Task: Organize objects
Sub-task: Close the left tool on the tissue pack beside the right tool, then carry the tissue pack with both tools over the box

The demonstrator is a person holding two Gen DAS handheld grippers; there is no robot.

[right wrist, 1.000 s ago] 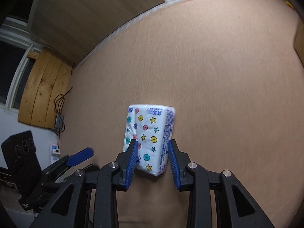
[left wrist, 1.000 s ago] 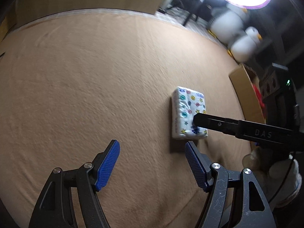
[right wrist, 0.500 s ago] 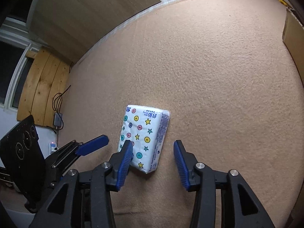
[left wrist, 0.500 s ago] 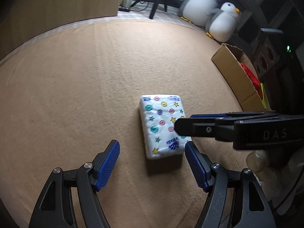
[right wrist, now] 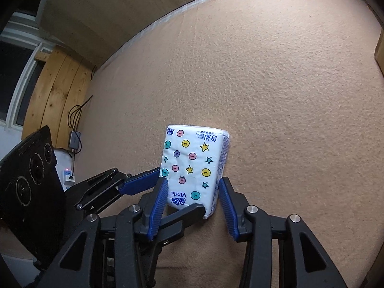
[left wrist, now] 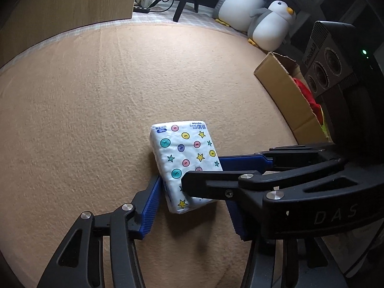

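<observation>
Your left tongs (left wrist: pixel 192 206) have just been closing around the tissue pack (left wrist: pixel 184 165), one pad touching its side. Your right tongs (right wrist: pixel 192 206) straddle it too, slightly parted; whether either pair truly grips, you cannot tell.

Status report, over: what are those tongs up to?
Left tongs just closing around tissue pack, grip unclear. Right tongs just opened, pack between them. Pack on carpet. Nothing blocking.

1. The left claw (left wrist: pixel 192 204) points steeply down; its jaws have just been closing, with the tissue pack (left wrist: pixel 184 165) between its blue pads.
2. The right claw (right wrist: pixel 193 206) also tilts steeply down, its pads flanking the same pack's near end, the left pad touching, the right just beside it.
3. The two claws cross each other over the pack.
</observation>
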